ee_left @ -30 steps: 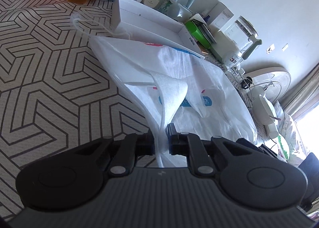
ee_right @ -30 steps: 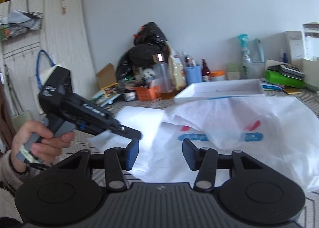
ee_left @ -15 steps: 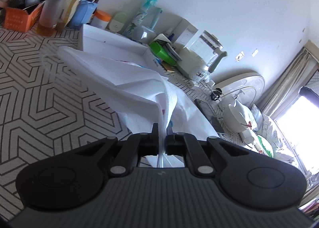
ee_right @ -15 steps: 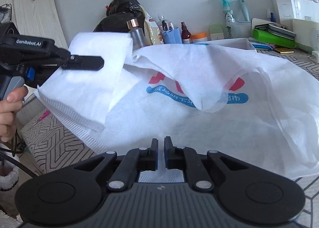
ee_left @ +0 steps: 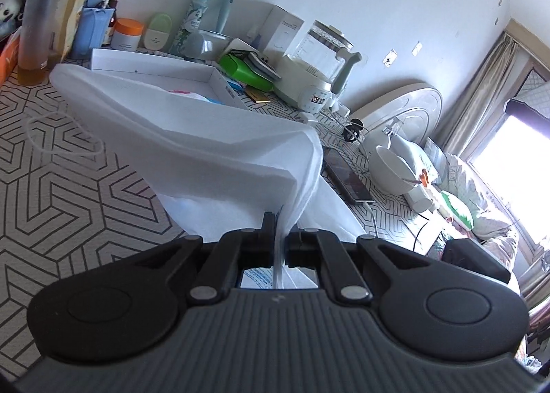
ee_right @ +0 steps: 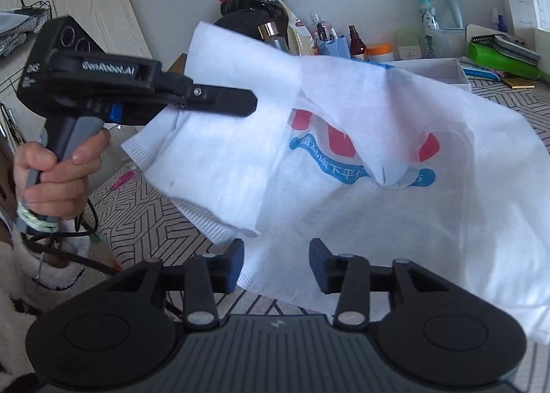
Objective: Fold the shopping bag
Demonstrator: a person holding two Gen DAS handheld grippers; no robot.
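Meanwhile one shopping bag (ee_right: 395, 193) hangs pinched in left gripper (ee_left: 280, 238); right gripper (ee_right: 276, 264) gapes apart

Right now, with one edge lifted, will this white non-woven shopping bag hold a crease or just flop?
Probably flop: the white non-woven shopping bag drapes and sags from the left hand-held gripper, which is shut on it. It looks light, since one pinched edge lifts a whole flap. The open right hand-held gripper may need to pin it.

"GenRobot.AI" on left hand-held gripper (ee_right: 252, 104)
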